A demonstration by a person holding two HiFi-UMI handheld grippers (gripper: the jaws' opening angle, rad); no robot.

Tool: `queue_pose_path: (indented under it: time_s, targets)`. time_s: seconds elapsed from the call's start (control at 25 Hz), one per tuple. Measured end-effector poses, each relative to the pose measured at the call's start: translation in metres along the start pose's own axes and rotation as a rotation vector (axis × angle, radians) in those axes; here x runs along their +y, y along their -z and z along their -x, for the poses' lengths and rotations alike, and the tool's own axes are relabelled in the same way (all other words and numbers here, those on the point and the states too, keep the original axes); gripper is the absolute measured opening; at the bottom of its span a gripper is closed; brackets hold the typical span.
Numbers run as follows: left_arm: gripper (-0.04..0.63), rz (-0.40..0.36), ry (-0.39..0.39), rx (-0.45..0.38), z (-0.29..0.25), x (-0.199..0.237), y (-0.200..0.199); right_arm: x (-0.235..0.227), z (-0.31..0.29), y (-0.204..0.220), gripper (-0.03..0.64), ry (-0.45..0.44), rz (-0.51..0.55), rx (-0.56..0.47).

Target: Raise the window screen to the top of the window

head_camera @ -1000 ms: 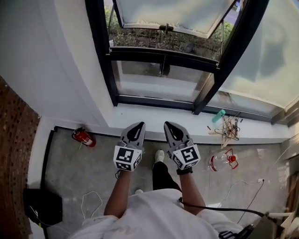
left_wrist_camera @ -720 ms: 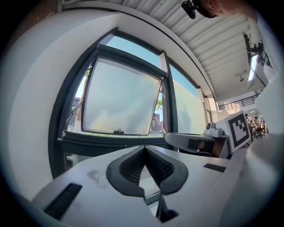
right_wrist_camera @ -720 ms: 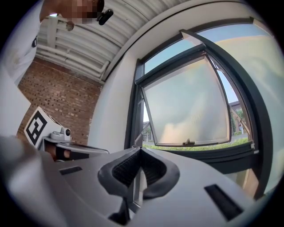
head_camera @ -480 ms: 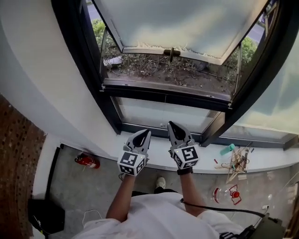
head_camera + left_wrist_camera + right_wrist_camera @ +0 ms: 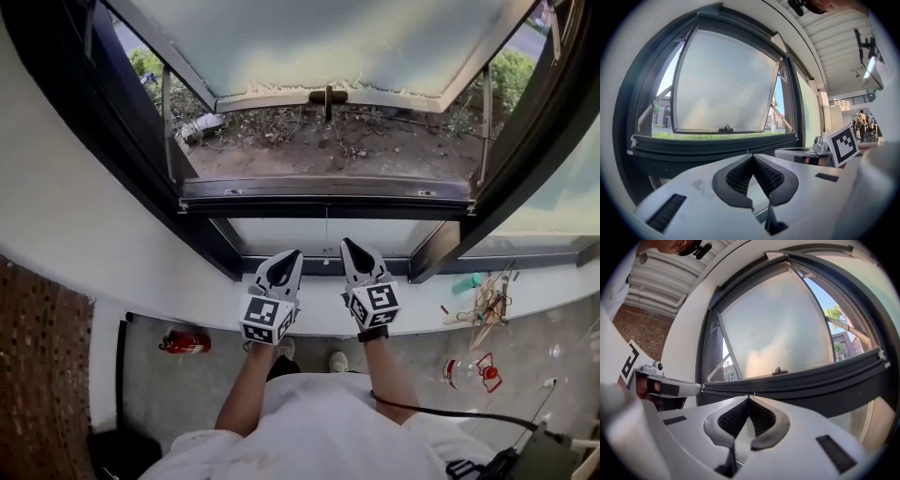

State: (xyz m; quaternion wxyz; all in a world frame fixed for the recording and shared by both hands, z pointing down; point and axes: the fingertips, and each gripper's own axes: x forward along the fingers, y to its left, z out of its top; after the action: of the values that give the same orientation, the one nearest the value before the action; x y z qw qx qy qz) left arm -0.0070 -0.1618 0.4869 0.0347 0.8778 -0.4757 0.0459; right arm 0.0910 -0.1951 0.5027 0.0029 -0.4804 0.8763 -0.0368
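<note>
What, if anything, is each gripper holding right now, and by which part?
Nothing is held. The left gripper and the right gripper each have their jaws closed together with nothing between them, and neither touches the window frame.

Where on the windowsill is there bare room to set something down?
The windowsill is bare along its left and middle stretch, up to the teal bottle. The right end is crowded with that bottle and a tangle of wooden sticks.

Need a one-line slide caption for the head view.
Left gripper and right gripper, both shut and empty, side by side facing the open window.
</note>
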Motion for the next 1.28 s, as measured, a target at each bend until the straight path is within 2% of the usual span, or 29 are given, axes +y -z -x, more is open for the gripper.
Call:
queue_pose_path:
  time_s: [0.16, 0.4, 0.56, 0.64, 0.68, 0.72, 0.76, 0.92, 1.04, 1.16, 1.28]
  targets:
    - [0.0, -0.135, 0.019, 0.034, -0.026, 0.024, -0.003, -0.014, -0.018, 0.013, 0.002, 0.044, 0.004, 0.029]
    - [0.0, -0.511, 0.04, 0.106, -0.056, 0.047, -0.01, -0.029, -0.035, 0.042, 0.002, 0.105, -0.031, 0.087]
    - [0.002, -0.709, 0.079, 0.21, -0.07, 0.062, -0.001, -0.029, -0.044, 0.067, 0.002, 0.105, -0.032, 0.148]
    - [0.002, -0.808, 0.095, 0.265, -0.077, 0.067, 0.007, -0.037, -0.045, 0.077, 0.005, 0.14, -0.012, 0.176]
    - [0.003, -0.851, 0.098, 0.281, -0.081, 0.068, 0.009, -0.042, -0.046, 0.081, 0.024, 0.16, 0.0, 0.194]
    - [0.017, -0.881, 0.102, 0.29, -0.083, 0.07, 0.01, -0.047, -0.047, 0.086, 0.076, 0.17, 0.009, 0.213]
    - [0.039, -0.896, 0.111, 0.296, -0.085, 0.071, 0.011, -0.049, -0.049, 0.092, 0.123, 0.17, 0.013, 0.231]
    - [0.089, -0.941, 0.181, 0.331, -0.09, 0.072, 0.022, -0.046, -0.064, 0.121, 0.211, 0.119, -0.01, 0.26]
    - [0.101, -0.965, 0.188, 0.312, -0.093, 0.07, 0.026, -0.041, -0.067, 0.149, 0.213, 0.073, -0.027, 0.295]
    - [0.101, -0.91, 0.167, 0.248, -0.093, 0.071, 0.021, -0.032, -0.071, 0.186, 0.214, 0.016, -0.016, 0.38]
    - [0.054, -0.889, 0.16, 0.264, -0.094, 0.076, 0.016, -0.022, -0.083, 0.233, 0.214, -0.032, 0.047, 0.495]
